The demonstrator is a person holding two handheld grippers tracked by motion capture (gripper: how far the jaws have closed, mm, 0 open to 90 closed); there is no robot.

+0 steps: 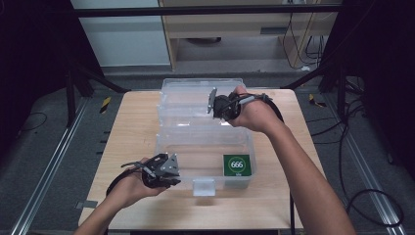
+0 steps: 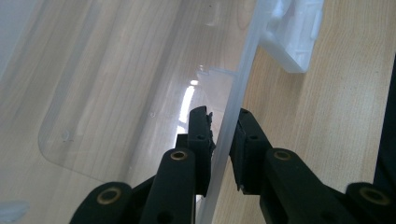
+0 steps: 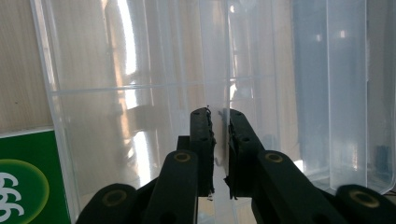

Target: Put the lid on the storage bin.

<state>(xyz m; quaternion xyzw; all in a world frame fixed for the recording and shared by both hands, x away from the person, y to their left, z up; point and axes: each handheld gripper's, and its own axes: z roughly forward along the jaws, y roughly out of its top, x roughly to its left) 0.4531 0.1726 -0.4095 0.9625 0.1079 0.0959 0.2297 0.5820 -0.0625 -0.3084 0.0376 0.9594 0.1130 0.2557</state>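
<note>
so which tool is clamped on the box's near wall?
The left tool, on the clear box's near wall; the right tool grips the far lid.

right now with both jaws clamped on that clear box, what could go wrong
The left gripper pinches only the thin front wall of the clear plastic box, so a tug could flex the wall or let it slip out. The right gripper grips the open lid at a narrow edge; pushing it unevenly could twist the hinge. The green pack inside may slide if the box tilts.
</note>
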